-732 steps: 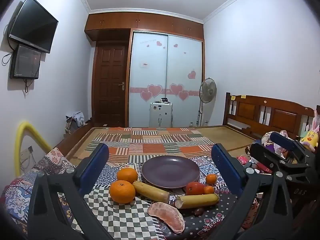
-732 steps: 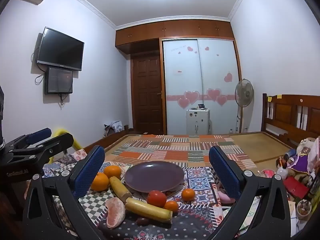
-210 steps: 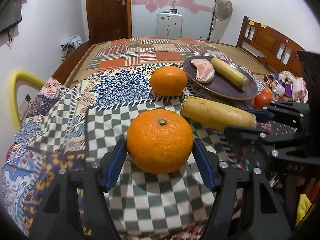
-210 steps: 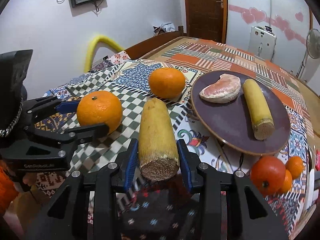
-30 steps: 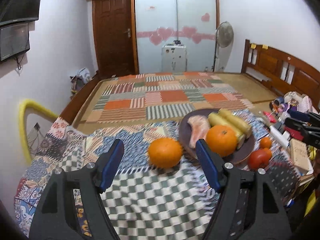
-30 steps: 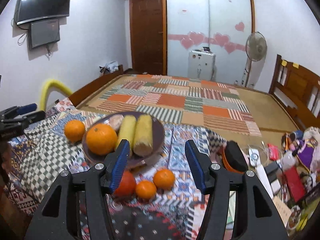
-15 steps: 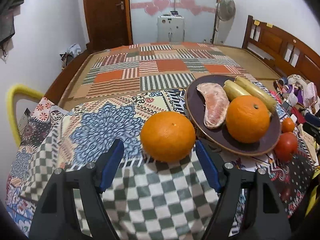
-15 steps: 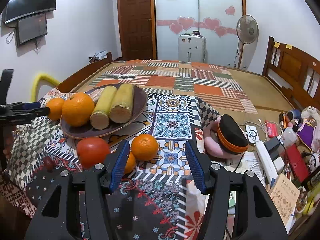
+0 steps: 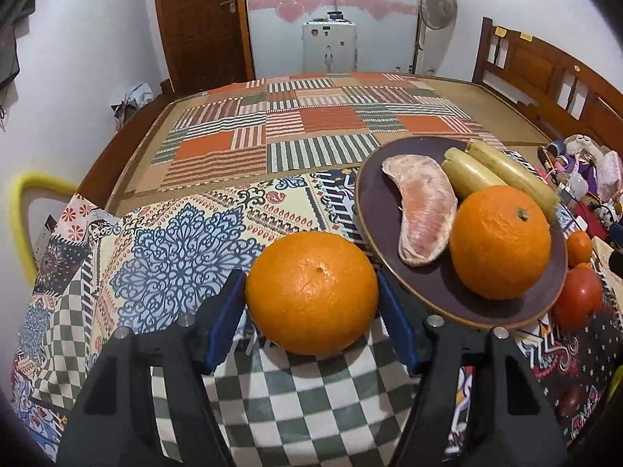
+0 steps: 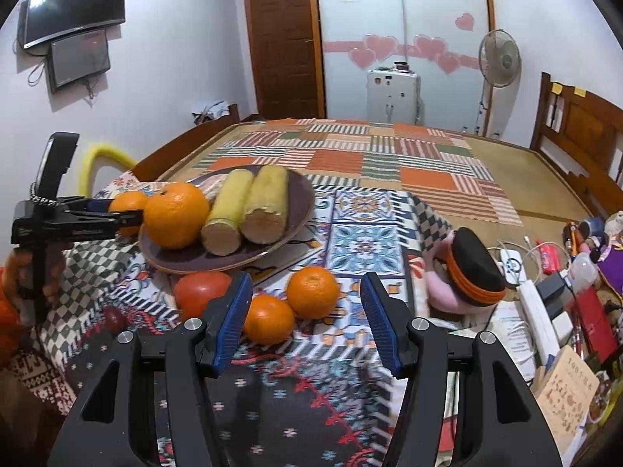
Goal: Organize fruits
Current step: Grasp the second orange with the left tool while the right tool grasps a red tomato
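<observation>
Your left hand-held gripper (image 9: 311, 323) is around the loose orange (image 9: 311, 292), which sits on the checked cloth (image 9: 303, 401) just beside the purple plate (image 9: 364, 202); its jaws are closing, with the blue pads at the fruit's two sides (I cannot tell if they already press it). On the plate lie a second orange (image 9: 500, 241), a peeled pomelo segment (image 9: 422, 210) and two yellow cut stalks (image 9: 494, 173). Your right hand-held gripper (image 10: 305, 321) stands partly open and holds nothing; the two small tangerines (image 10: 290, 305) and the tomato (image 10: 200, 292) lie on the cloth in front of the plate.
</observation>
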Tool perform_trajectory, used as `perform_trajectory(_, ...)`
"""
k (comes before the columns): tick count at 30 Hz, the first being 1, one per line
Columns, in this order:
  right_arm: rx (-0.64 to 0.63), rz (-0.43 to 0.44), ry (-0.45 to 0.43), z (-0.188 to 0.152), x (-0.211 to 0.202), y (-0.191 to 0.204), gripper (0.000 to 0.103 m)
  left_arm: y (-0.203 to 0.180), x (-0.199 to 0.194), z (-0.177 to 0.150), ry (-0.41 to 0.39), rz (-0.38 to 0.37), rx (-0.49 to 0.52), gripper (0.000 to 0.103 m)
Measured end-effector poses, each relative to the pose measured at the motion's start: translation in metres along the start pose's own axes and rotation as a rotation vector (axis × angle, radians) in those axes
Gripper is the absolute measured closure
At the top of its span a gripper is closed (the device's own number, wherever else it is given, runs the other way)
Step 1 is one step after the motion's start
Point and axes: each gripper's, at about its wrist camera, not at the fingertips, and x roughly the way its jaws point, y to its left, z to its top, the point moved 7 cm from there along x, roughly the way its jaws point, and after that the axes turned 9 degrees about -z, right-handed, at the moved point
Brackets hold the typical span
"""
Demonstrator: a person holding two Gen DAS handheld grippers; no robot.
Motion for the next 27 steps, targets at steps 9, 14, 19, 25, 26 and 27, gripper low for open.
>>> perform_trajectory(9, -0.078, 0.061, 0.004, -0.003, -0.006, 0.04, 0.049, -0.019, -0.055, -0.029, -0.053, -0.055, 0.026, 0.037)
perform_trajectory(14, -0.099, 0.067, 0.03, -0.005, 0.004, 0.051, 0.049, -0.024, -0.072, -0.047, -0.058, -0.089, 0.02, 0.037)
perform_trajectory(19, -0.127, 0.064, 0.061, -0.006, 0.017, 0.056, 0.049, -0.029, -0.071, -0.06, -0.044, -0.096, 0.04, 0.037)
perform_trajectory(25, -0.192, 0.057, 0.092, -0.006, 0.025, 0.063, 0.049, -0.034, -0.064, -0.068, -0.045, -0.087, 0.055, 0.037)
perform_trajectory(26, -0.201, 0.053, 0.096, -0.007, 0.026, 0.064, 0.049, -0.034, -0.063, -0.068, -0.047, -0.084, 0.058, 0.037)
perform_trajectory(27, -0.213, 0.049, 0.101, -0.007, 0.027, 0.065, 0.049, -0.035, -0.063, -0.068, -0.05, -0.082, 0.062, 0.037)
